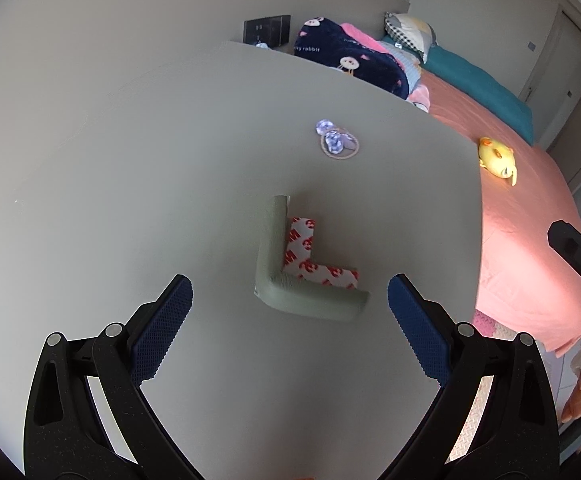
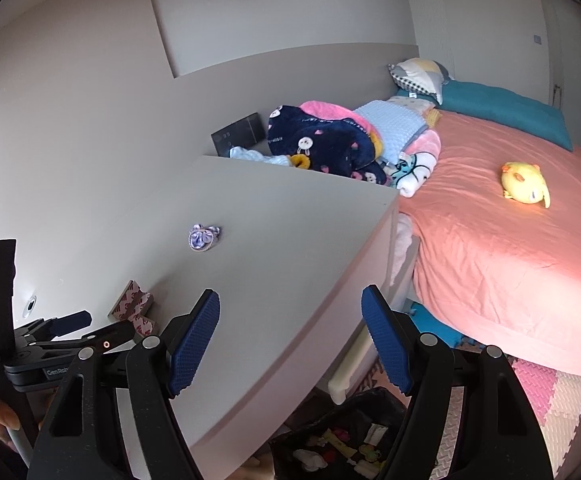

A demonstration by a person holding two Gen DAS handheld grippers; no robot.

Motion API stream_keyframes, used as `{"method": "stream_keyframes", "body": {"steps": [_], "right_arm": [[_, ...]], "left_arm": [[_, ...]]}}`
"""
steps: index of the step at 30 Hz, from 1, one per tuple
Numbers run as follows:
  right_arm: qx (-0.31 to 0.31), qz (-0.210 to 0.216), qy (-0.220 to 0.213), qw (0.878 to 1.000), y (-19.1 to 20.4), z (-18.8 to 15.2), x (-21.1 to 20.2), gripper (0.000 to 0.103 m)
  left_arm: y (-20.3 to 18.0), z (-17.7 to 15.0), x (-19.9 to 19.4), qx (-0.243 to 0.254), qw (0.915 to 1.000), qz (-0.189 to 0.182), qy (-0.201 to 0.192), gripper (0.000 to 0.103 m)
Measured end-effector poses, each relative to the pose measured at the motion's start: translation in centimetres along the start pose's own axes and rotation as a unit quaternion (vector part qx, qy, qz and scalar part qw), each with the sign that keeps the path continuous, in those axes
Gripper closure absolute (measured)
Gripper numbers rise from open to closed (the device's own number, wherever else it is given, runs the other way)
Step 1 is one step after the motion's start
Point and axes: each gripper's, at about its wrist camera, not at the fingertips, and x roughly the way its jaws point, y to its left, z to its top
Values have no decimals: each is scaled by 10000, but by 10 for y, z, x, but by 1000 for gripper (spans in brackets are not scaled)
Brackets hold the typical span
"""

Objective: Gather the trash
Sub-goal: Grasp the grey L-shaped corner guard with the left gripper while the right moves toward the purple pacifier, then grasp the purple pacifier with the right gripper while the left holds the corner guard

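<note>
My left gripper (image 1: 290, 292), black-framed with blue textured pads, points steeply downward; its jaws stand wide apart and nothing is pressed between them. My right gripper (image 2: 290, 308), of the same black and blue build, points down at a shallower angle, jaws likewise spread and clear of contact. My left hand's fingers (image 2: 0, 416) wrap its grey handle.
</note>
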Motion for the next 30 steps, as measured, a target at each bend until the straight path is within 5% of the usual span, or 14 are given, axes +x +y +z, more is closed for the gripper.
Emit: {"method": "stream_keyframes", "body": {"steps": [16,27,28,30], "right_arm": [[-172,192,192,9995,24,12,45,29],[-292,325,299,9986,40,18,72,29],[-310,334,306,9985,42,19,74,29],[-366,370,338,9981,49,22,81,29]], "left_arm": [[8,15,26,-13,9991,-387,181,42],[36,27,24,-302,9991,-300,-8,49],[39,29,22,-330,9990,-294,-47,69],[49,33,22,-470,9978,-472,39,69]]}}
